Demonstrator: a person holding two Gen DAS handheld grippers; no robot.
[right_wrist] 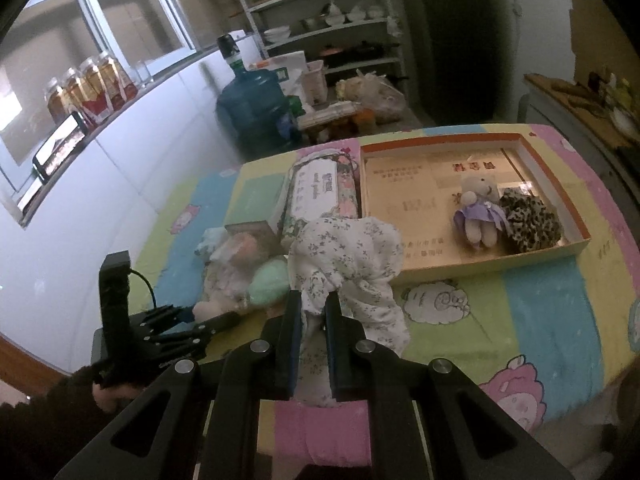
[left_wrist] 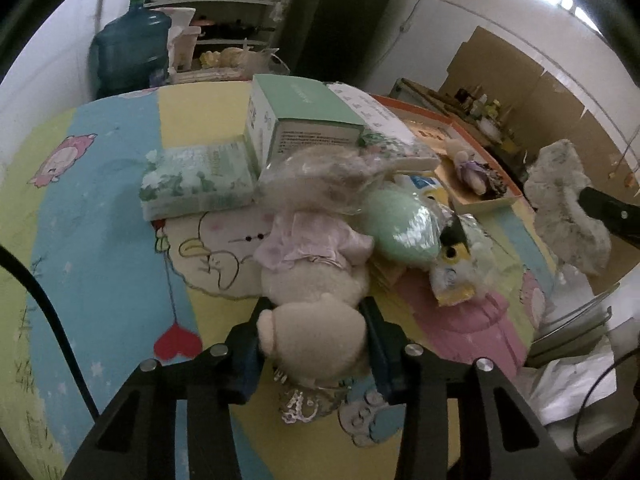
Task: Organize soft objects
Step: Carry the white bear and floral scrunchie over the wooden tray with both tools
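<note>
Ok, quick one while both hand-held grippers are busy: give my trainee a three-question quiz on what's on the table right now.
1. True or false: the right hand-held gripper is shut on the floral cloth.
2. What does the left hand-held gripper have between its fingers?
A. the green tissue box
B. the cream teddy bear in the pink dress
C. the water jug
3. Which two soft things already lie in the orange-rimmed box?

Key: 1 true. 2 B, its head sits between the fingers. 3 the small bear in a purple dress and the leopard-print scrunchie, lying side by side.
</note>
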